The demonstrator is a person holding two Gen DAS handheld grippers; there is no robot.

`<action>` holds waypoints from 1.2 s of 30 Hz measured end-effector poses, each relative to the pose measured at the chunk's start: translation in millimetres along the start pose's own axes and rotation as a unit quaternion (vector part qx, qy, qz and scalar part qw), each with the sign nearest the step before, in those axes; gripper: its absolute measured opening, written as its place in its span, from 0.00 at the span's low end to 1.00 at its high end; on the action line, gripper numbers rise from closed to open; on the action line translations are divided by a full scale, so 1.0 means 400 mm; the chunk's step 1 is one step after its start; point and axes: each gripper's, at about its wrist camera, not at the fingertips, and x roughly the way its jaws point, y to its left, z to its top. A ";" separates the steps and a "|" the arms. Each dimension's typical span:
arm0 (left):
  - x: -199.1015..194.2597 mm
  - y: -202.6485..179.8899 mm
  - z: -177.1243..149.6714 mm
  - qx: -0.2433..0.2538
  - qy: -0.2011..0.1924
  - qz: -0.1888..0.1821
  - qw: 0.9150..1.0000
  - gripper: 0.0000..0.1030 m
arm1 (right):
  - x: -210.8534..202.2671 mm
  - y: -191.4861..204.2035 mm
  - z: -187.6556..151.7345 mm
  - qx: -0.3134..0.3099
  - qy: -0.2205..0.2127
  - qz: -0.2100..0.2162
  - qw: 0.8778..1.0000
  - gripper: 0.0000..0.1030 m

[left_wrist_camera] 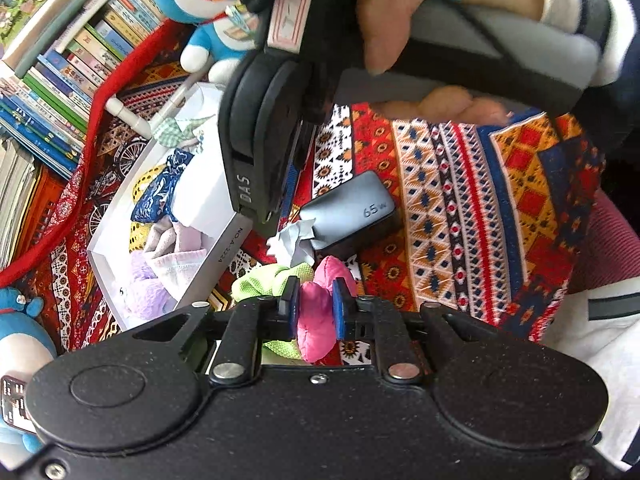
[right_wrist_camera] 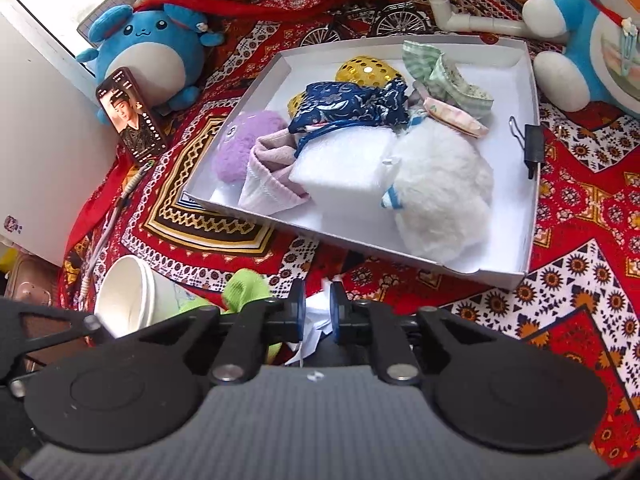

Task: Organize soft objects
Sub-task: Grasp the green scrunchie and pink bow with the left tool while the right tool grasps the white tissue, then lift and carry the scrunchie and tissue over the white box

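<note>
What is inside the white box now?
The white box holds a white fluffy toy, purple plush, blue patterned pouch, pink cloth and black binder clip. Anything under them is covered.

Your left gripper is matte black with blue pads and silver rivets. Your right gripper matches; its housing is ribbed grey

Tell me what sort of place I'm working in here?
Probably a home room, perhaps a child's: stacked books along the edge, blue plush toys, and a patterned cloth under a white tray of soft items.
</note>
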 end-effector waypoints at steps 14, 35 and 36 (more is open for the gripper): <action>-0.067 -0.041 -0.079 -0.036 -0.045 -0.041 0.997 0.15 | 0.048 0.034 0.005 -0.035 0.027 -0.017 0.999 0.57; -0.070 -0.076 -0.237 -0.192 -0.151 0.006 0.970 0.37 | -0.033 0.083 -0.063 -0.064 -0.066 -0.044 0.995 0.42; -0.072 -0.077 -0.250 -0.218 -0.164 0.012 0.962 0.38 | -0.049 0.088 -0.079 -0.065 -0.085 -0.053 0.993 0.43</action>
